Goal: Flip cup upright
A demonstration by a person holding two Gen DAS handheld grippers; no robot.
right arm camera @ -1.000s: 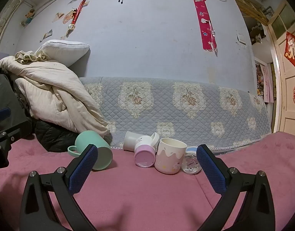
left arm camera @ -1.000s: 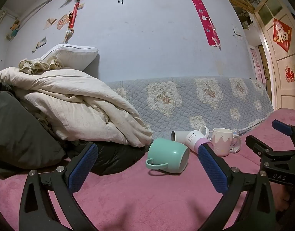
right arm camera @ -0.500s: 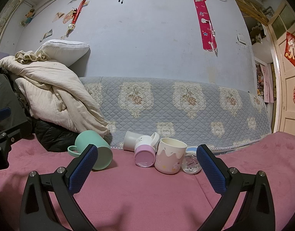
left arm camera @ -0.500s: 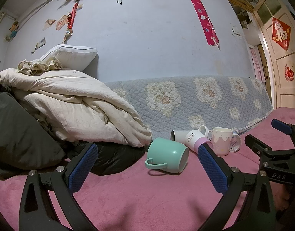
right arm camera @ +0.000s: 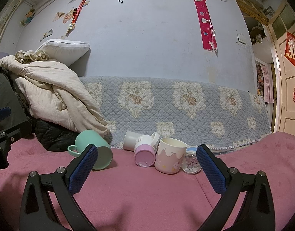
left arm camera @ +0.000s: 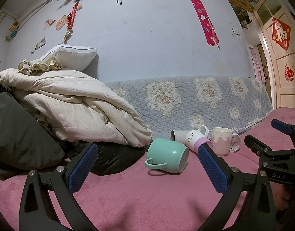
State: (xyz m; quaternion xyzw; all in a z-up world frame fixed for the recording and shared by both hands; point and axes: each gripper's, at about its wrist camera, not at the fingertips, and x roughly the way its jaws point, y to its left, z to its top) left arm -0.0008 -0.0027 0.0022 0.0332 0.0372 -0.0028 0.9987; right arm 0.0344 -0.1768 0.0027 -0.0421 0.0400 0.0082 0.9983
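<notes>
A mint green mug (left arm camera: 167,155) lies on its side on the pink blanket, mouth toward the right; it also shows in the right wrist view (right arm camera: 93,150). Behind it a white-and-pink mug (left arm camera: 193,139) (right arm camera: 144,154) and a white cup (right arm camera: 129,140) lie on their sides. A cream drip-pattern mug (left arm camera: 221,141) (right arm camera: 170,155) stands upright. A small clear jar (right arm camera: 191,161) lies beside it. My left gripper (left arm camera: 147,168) is open and empty, short of the green mug. My right gripper (right arm camera: 146,171) is open and empty, short of the cups.
A heap of cream quilts (left arm camera: 70,104) with a pillow (left arm camera: 70,54) and dark clothes (left arm camera: 18,132) fills the left. A grey quilted cover (right arm camera: 166,104) hangs along the wall behind the cups. A door (left arm camera: 282,57) is at the right.
</notes>
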